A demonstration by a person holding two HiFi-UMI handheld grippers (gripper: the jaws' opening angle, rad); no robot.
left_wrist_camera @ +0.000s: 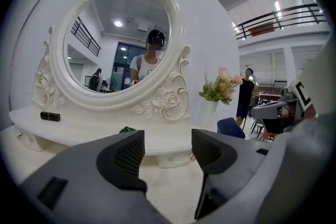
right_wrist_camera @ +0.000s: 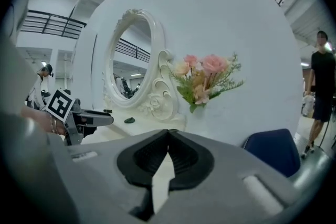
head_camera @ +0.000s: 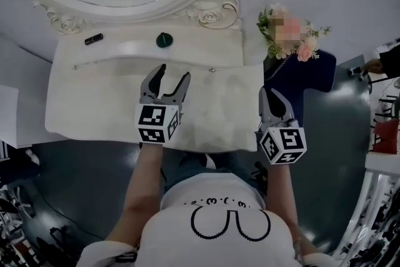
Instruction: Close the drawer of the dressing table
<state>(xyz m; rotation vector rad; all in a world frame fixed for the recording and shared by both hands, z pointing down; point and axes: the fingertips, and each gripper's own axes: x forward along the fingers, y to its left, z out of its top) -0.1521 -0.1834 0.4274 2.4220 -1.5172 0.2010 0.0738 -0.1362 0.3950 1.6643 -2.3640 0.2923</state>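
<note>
**Head view: left gripper (head_camera: 174, 74) agape, right gripper (head_camera: 267, 95) pinched shut, both empty**

Nearest, the left gripper hangs over the glossy white dressing table (head_camera: 94, 103). Its jaws are spread wide, with only air between the ribbed black pads. The right gripper is beside it at the tabletop's right-hand edge, its jaws meeting at the tips and holding nothing. Below and to the right of it stands a dark blue padded chair (right_wrist_camera: 273, 152).

Just past the left gripper's tips runs a raised curved white shelf (head_camera: 125, 50). Under that shelf, slightly right of the tips, a small white drawer front with a round knob (left_wrist_camera: 170, 157) sits in line with the shelf's edge. Its inside is hidden, and I cannot tell whether this is the drawer meant.

On the shelf ahead of the left gripper rests a small dark green round object (head_camera: 164, 40). Well to the left of that lies a short black bar (head_camera: 94, 39). Beyond them rises the oval mirror in a carved white frame (head_camera: 212, 6). Further right, ahead of the right gripper, a white vase (left_wrist_camera: 210, 112) holds pink and cream flowers with green leaves (right_wrist_camera: 205, 78).
</note>
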